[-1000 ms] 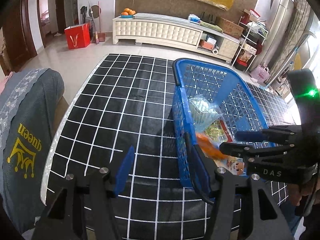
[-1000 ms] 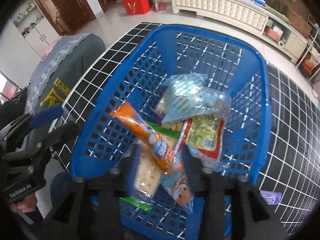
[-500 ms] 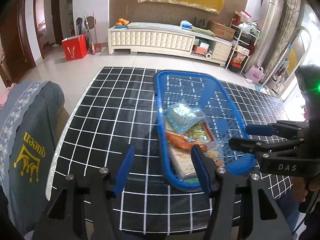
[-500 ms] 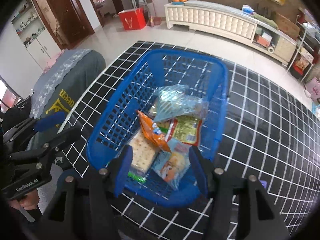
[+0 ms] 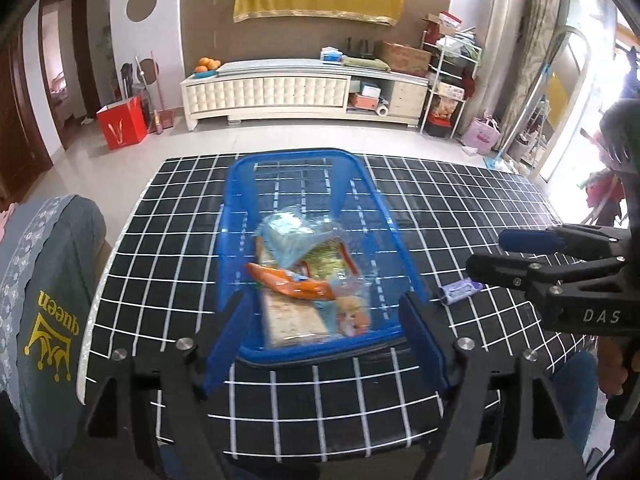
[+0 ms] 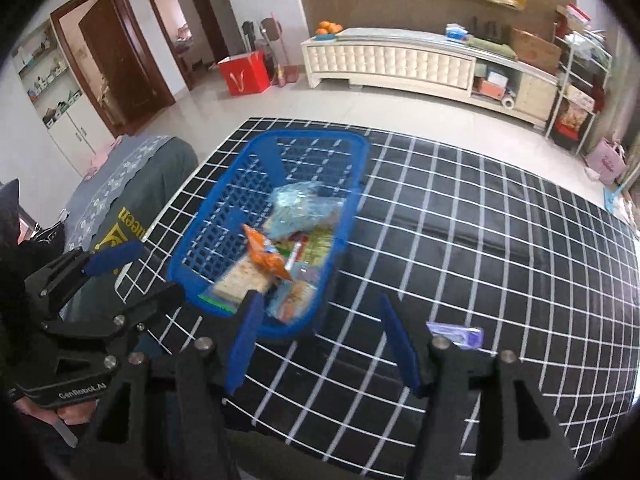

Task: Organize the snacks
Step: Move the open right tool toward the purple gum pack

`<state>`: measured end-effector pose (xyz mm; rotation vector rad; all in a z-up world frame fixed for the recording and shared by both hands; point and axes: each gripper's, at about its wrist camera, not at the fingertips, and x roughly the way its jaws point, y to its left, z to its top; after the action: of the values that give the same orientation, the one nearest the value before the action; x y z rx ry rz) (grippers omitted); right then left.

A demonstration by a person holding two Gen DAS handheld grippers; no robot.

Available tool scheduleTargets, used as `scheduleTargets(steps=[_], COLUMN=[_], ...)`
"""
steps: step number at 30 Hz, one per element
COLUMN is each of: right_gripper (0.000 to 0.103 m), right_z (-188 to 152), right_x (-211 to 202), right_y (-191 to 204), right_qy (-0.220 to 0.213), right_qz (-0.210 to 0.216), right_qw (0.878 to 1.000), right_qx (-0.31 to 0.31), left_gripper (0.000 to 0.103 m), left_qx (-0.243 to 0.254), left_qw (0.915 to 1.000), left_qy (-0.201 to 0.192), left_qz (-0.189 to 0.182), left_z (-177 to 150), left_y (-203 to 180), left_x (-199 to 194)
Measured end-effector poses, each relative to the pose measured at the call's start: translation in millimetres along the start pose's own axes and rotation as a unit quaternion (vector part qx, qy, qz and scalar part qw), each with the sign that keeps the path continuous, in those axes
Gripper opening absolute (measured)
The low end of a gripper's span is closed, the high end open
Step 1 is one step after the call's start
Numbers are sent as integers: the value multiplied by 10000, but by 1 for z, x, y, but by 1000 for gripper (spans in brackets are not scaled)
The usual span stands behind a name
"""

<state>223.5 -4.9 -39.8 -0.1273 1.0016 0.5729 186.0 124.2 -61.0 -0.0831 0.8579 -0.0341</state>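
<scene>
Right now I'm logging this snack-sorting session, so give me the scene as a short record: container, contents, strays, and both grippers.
container: blue plastic mesh basket on the black white-grid table
contents: orange snack packet, clear bluish bag, cracker pack, green-yellow packet, all inside the basket
stray: small purple packet on the table, apart from the basket
left gripper: open, empty
right gripper: open, empty

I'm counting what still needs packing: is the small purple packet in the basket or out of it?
Out. The purple packet lies flat on the checked table, apart from the blue basket, which holds the other snacks. Neither open gripper touches it.
</scene>
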Motion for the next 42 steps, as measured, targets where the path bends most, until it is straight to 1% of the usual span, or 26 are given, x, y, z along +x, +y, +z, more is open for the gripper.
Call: scheduleTargets(steps=[1,3,5,8,12,14,18,20,23,26,29,31,35,37,39,40,42], right_gripper=[72,75,81,84,87,94,95,95,95,95,95,95,95,95,95,95,95], right_z=[-3,-9,-17,-26,-41,-50,-65,-73,-82,-87,-91,-92,-90,-86,-83,-81,-78], right_x=[-3,-9,-15,-20,-23,-20,-9,0,14,28,41,48,60,67,73,75,81], right_y=[-5,-15,-27,-42,-63,-72,-90,-103,-121,-131,-138,-142,-146,-147,-145,-146,-148], right_qy=[-33,-92,-149,-169,-115,-85,17,115,295,370,430,450,424,396,360,257,258], right_qz=[-26,-122,-227,-325,-384,-425,-346,-301,-201,-154,-91,-4,297,340,450,502,626], right_qw=[10000,9999,9996,9993,9992,9990,9990,9993,9994,9992,9981,9966,9923,9891,9808,9735,9649], right_qx=[20,34,45,46,-12,-105,-270,-187,-1,-51,-438,-694,-1129,-1378,-1864,-2216,-2537], left_gripper=[76,77,82,82,82,82,82,82,82,82,82,82,82,82,82,82,82], left_qx=[9,36,74,97,-58,-140,-327,-514,-712,-1054,-1311,-1411,-1536,-1553,-1531,-1524,-1489], left_qw=[10000,10000,9999,9998,9997,9994,9987,9977,9960,9917,9871,9849,9822,9812,9804,9803,9806], left_qy=[-4,-4,12,50,133,228,380,431,470,584,648,702,833,939,1055,1069,1072], left_qz=[-18,-82,-121,-152,-219,-220,-30,16,256,449,645,713,685,661,647,666,690], left_z=[-1,-2,-4,-7,-16,-23,-43,-52,-63,-74,-82,-86,-89,-90,-91,-91,-91], left_y=[-3,-15,-29,-46,-65,-73,-94,-99,-106,-108,-110,-112,-115,-118,-119,-122,-125], left_x=[0,2,5,10,17,23,34,40,50,60,69,77,94,102,110,114,118])
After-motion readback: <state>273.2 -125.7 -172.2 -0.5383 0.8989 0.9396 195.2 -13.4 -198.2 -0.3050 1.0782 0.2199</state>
